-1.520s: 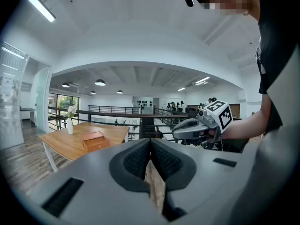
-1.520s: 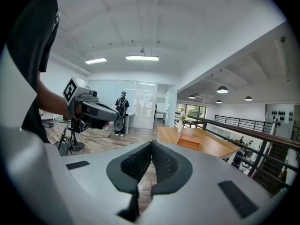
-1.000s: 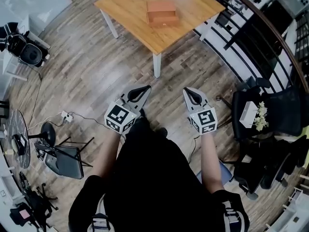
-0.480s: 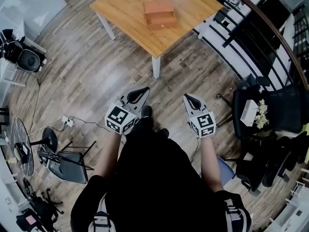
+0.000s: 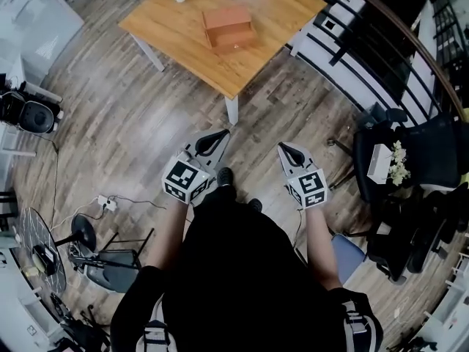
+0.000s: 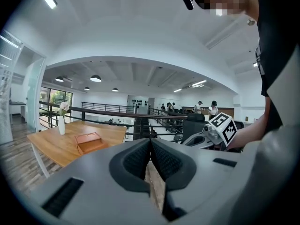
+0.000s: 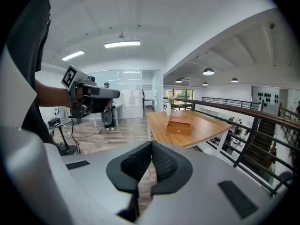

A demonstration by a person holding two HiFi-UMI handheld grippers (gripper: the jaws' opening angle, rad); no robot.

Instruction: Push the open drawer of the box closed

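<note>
L gripper (image 5: 213, 141) & R gripper (image 5: 291, 149) are both low in front of me, side by side, well short of the table (image 5: 176, 22) and over bare wood floor (image 5: 132, 116). L jaws are pressed together, pads meeting along their length w/ nothing between (only floor shows thru the slit below them). R jaws are the same: closed tip to tip, empty. Neither gripper touches anything.

Farther out, the table stands ahead of me w/ one white corner leg (image 5: 231, 111) nearest. Around the table's middle sits the box (image 5: 226, 17), brown wood, w/ its drawer (image 5: 234, 41) sticking out on the side toward me, i.e. open. In the R gripper view a small knob shows on the drawer front. The box is well apart from both grippers.

Near the table's far edge, apart from the box, is a white vase (image 6: 61, 125) w/ a flower. Past the table's R side runs a black railing (image 5: 366, 42).
</note>
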